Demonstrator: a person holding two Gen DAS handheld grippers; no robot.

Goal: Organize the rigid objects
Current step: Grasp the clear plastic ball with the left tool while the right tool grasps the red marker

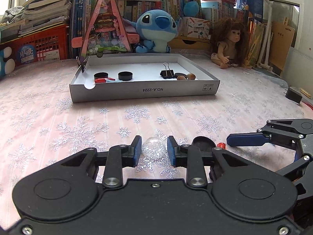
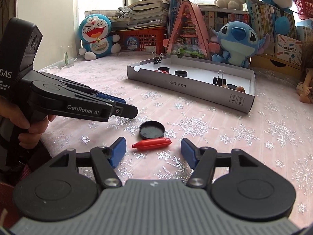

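my left gripper (image 1: 154, 148) is clenched on a clear glass ball (image 1: 154, 147), its blue pads pressing both sides just above the snowflake tablecloth (image 1: 137, 115). my right gripper (image 2: 153, 150) stands released, jaws apart on either side of a red pen-like piece (image 2: 152, 144) lying on the cloth, pads not touching it; a black round lid (image 2: 152, 130) lies just behind it. the left gripper's side reads "genrobot.ai". farther back, a grey shallow box (image 1: 144, 93), printed "no.a-2224" upside down, holds black lids, a binder clip (image 1: 167, 72) and nuts.
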